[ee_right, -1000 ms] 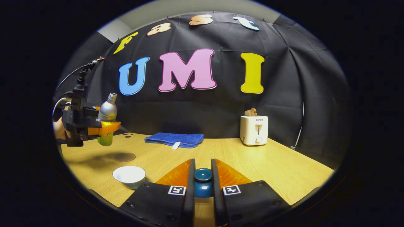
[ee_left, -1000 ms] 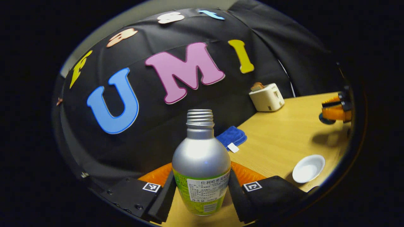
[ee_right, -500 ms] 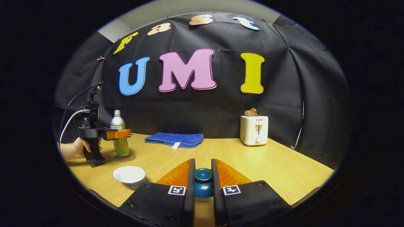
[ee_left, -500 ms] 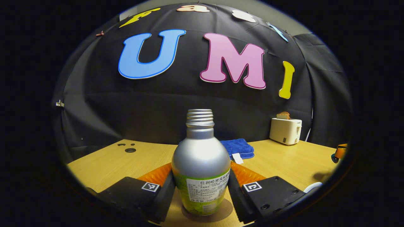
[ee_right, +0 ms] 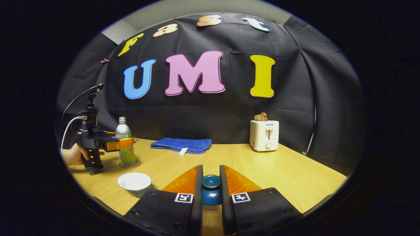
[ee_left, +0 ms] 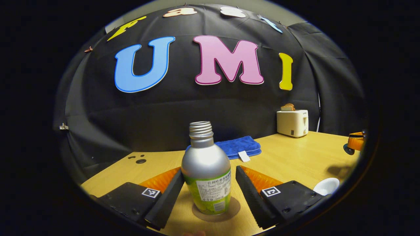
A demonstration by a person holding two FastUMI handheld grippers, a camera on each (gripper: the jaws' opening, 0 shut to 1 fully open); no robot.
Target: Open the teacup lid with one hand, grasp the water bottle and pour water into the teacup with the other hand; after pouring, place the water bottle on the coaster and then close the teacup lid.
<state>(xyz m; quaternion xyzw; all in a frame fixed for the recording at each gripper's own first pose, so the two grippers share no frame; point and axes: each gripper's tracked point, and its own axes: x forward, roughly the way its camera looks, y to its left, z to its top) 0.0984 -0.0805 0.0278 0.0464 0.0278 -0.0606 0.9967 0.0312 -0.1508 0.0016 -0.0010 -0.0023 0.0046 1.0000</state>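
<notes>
Two grippers worked: left gripper (ee_left: 207,193) stood spread, fingers clear of the upright silver-and-green metal water bottle (ee_left: 206,173) on its round brown coaster (ee_left: 215,214). White ceramic teacup (ee_right: 135,183) sat uncovered on the wooden table (ee_right: 279,170). Right gripper (ee_right: 211,193) pinched the blue teacup lid (ee_right: 211,188).

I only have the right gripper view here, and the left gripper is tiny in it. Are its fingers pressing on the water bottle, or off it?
Observer: Off it. In the left gripper view the left gripper is open: its fingers leave a gap on each side of the water bottle, which stands upright on the coaster.
Operator: And the teacup lid I'm holding, is it touching the table?
Observer: It looks lifted. The left gripper view shows the right gripper holding the teacup lid in the air, with its shadow on the table below.
</notes>
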